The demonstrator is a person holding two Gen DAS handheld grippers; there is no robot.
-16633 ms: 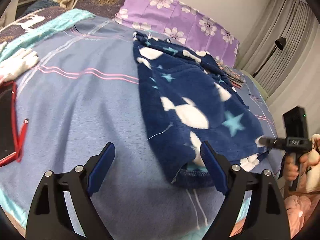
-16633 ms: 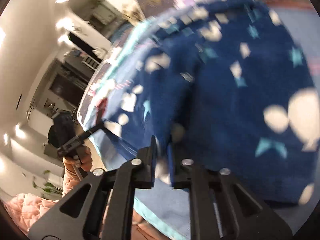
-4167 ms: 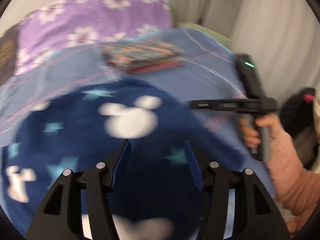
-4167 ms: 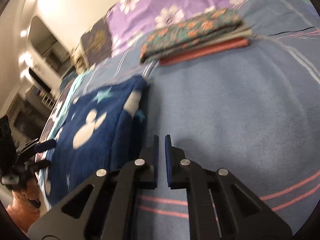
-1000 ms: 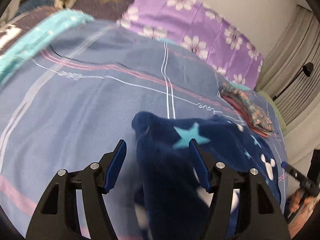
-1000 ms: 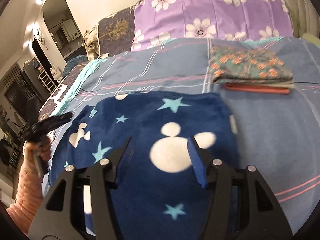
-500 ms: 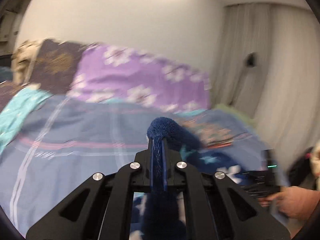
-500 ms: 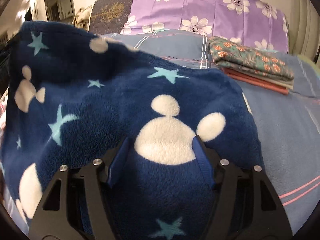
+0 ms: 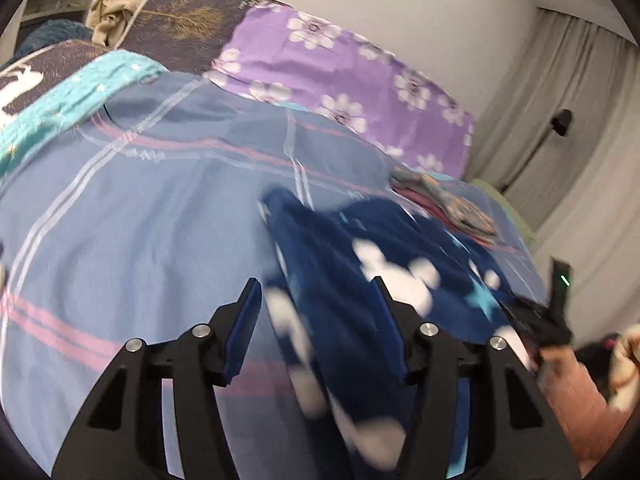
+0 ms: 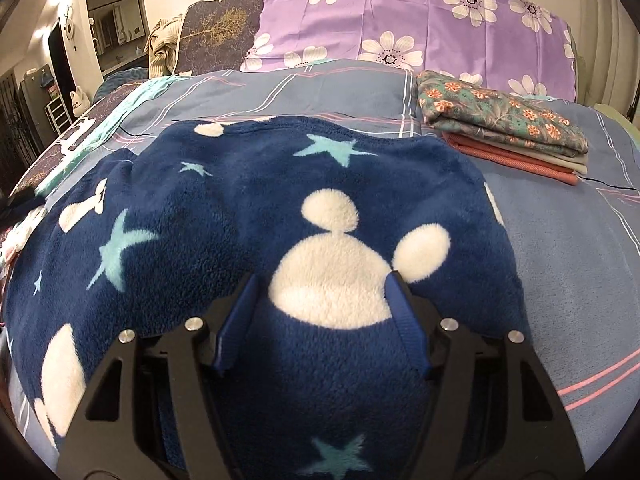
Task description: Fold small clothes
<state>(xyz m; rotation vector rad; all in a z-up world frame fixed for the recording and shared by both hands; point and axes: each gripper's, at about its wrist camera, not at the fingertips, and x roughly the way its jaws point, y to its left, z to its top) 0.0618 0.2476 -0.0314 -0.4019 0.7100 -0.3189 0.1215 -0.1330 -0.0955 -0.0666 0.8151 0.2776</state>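
Note:
A navy fleece garment [image 10: 248, 208] with white mouse heads and teal stars lies spread on the bed. In the left wrist view its folded edge [image 9: 340, 280] is blurred and runs between my left gripper's fingers. My left gripper [image 9: 316, 284] has its jaws opening, and the pads do not press the cloth. My right gripper [image 10: 322, 280] is open just above the fleece, with its fingers on either side of a large white mouse head. Whether the right pads touch the pile is unclear.
A folded stack of clothes [image 10: 500, 132], floral on top, sits at the back right beside the fleece. Purple flowered pillows [image 10: 420, 20] line the headboard. The blue striped bed cover [image 9: 140, 220] stretches to the left. A hand in a pink sleeve [image 9: 572, 384] shows at the lower right.
Half a second ago my left gripper was shut on a raised fold of the fleece. Now its jaws are apart and the fold has dropped. In the right view the lifted side has come down flat.

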